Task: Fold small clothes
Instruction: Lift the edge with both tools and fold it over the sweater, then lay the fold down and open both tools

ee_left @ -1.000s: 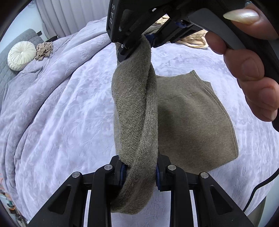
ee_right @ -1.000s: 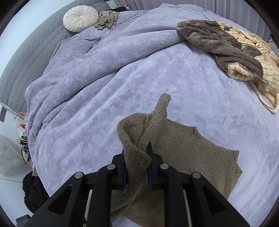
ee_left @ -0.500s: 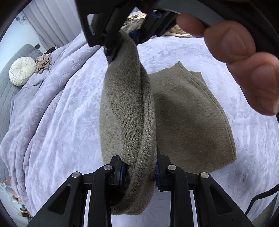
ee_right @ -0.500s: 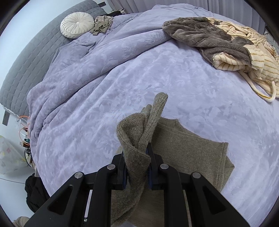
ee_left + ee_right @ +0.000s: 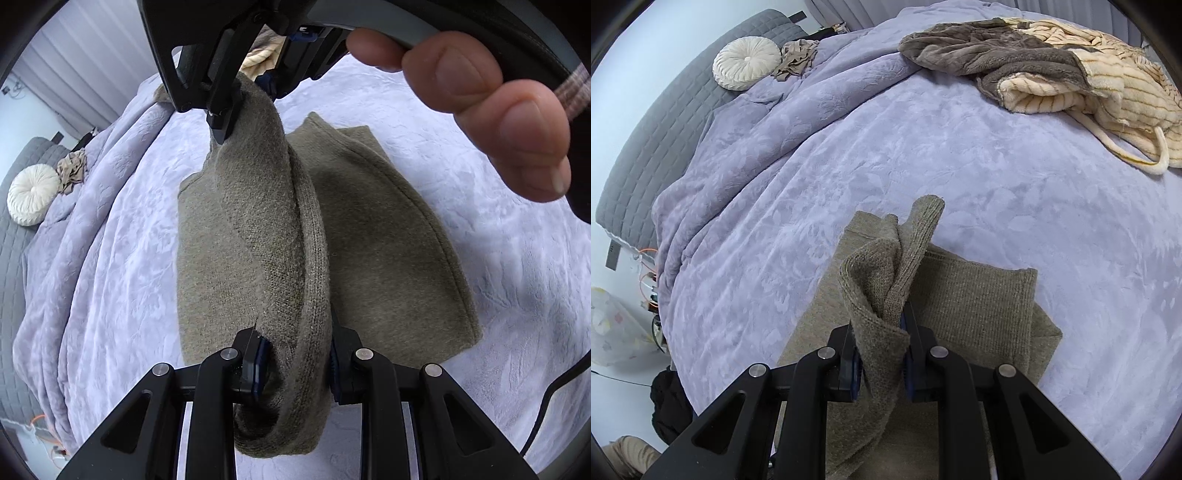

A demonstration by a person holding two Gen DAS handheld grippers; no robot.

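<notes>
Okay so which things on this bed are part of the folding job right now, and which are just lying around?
In the job:
- olive knit garment, partly folded on the bed
- left gripper, shut on it
- right gripper, shut on it

Just lying about:
- round white cushion
- small beige crumpled cloth
- brown and cream striped fleece pile
- lilac bedspread

The left wrist view looks forward along the left gripper (image 5: pixel 295 363) and down on the bed cover (image 5: pixel 122 258), very near to the olive knit garment (image 5: pixel 388 240); the right gripper (image 5: pixel 247 92) is close in front, at the top. The right wrist view looks along the right gripper (image 5: pixel 881 356) across the bed cover (image 5: pixel 923 147), toward the round white cushion (image 5: pixel 746 68). Both views share the garment (image 5: pixel 975 302), the cover and the cushion (image 5: pixel 31 194).
</notes>
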